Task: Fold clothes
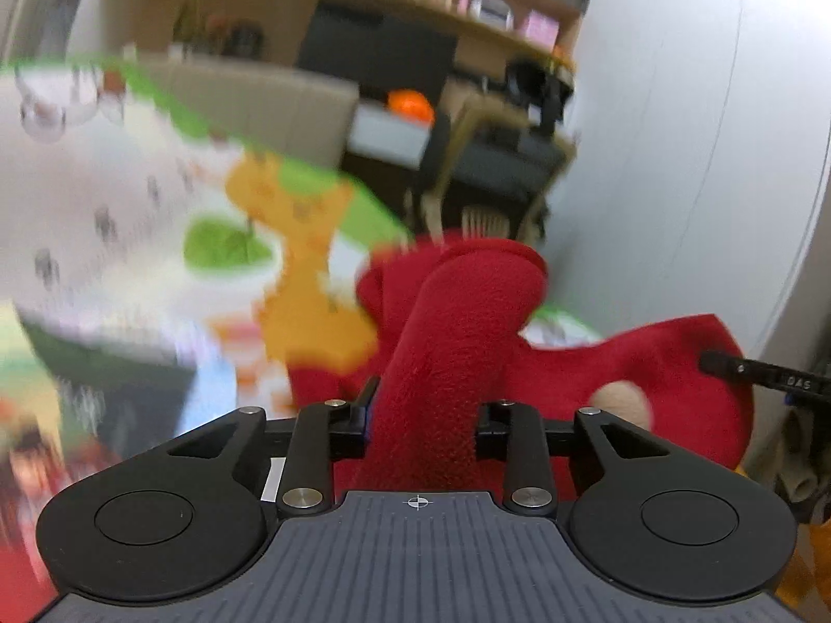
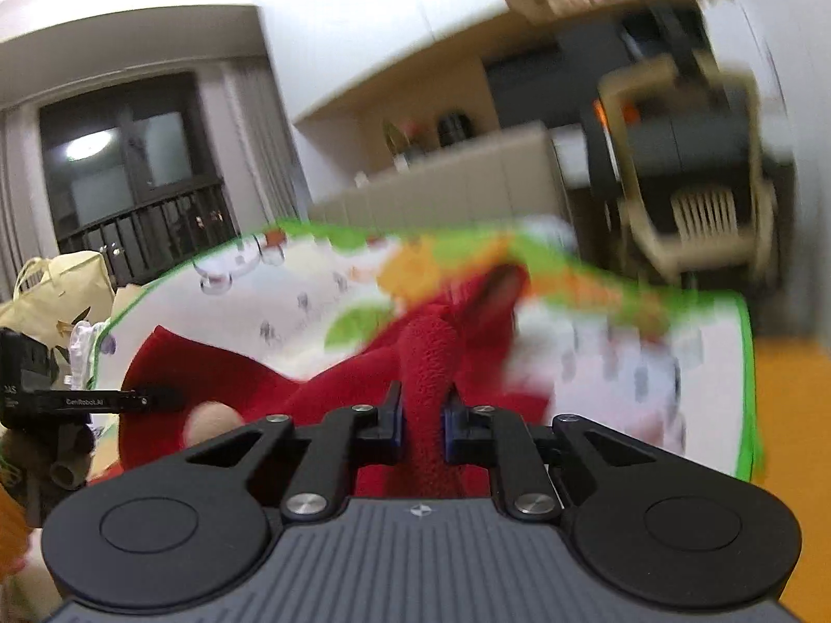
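Observation:
A red fleece garment (image 1: 446,342) is lifted between both grippers over a play mat. My left gripper (image 1: 423,415) is shut on a thick roll of the red fleece that rises straight out between its fingers. In the right wrist view the same red garment (image 2: 426,363) is pinched by my right gripper (image 2: 421,415), shut on a narrow fold. A pale round patch (image 1: 623,402) shows on the garment. The right gripper's fingers (image 1: 748,371) bite the cloth's far right edge in the left view. The left gripper's fingers (image 2: 119,401) hold the left edge in the right view.
Under the garment lies a white play mat (image 2: 623,363) with a green border and a yellow giraffe print (image 1: 306,270). A chair (image 2: 696,171) stands behind it, near a wall and shelves (image 1: 488,5). A beige bag (image 2: 57,290) sits at the left. Orange floor (image 2: 789,405) lies to the right.

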Demonstrator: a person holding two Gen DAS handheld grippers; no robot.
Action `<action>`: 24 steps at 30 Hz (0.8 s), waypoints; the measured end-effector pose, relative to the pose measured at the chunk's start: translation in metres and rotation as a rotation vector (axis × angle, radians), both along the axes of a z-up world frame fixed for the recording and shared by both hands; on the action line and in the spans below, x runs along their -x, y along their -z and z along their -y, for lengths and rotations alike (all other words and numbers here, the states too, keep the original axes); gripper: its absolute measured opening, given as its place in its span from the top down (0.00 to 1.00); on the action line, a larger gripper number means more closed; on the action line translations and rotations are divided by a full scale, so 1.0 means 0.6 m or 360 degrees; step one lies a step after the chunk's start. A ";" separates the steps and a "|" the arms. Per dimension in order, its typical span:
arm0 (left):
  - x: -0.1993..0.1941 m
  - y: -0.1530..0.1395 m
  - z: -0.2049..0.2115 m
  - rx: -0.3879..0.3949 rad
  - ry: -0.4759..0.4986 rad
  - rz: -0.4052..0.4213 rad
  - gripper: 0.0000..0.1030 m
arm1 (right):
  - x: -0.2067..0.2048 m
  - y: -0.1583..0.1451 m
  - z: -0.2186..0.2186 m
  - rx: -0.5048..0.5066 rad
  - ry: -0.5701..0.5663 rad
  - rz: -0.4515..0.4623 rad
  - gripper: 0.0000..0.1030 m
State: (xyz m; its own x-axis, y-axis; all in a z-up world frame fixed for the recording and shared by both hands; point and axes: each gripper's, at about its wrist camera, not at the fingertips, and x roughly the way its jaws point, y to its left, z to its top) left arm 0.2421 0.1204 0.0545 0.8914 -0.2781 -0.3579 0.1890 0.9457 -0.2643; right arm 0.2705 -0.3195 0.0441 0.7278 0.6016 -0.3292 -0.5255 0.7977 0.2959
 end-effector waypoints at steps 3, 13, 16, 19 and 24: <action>-0.040 -0.001 -0.017 0.0006 -0.0069 0.0021 0.60 | -0.029 0.008 -0.015 0.0097 0.0044 0.0012 0.87; -0.091 0.049 -0.047 -0.0095 -0.0385 -0.0132 0.10 | -0.125 0.036 -0.065 0.0419 0.0190 0.0052 0.56; -0.055 -0.003 -0.035 -0.0121 -0.0389 0.0084 0.10 | -0.153 0.045 -0.081 0.0515 0.0233 0.0064 0.52; -0.038 -0.034 -0.015 0.0001 -0.0143 0.0215 0.07 | -0.145 0.030 -0.088 0.0559 0.0262 0.0126 0.44; -0.138 0.017 0.026 0.0004 -0.0077 -0.0131 0.05 | -0.117 -0.013 -0.112 0.0552 0.0299 0.0323 0.34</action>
State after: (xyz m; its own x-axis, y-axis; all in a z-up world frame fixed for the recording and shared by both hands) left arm 0.3246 0.1048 0.0441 0.8713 -0.2364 -0.4300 0.1204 0.9525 -0.2797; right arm 0.3408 -0.2525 0.0522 0.8848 0.3317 -0.3273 -0.3817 0.9188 -0.1006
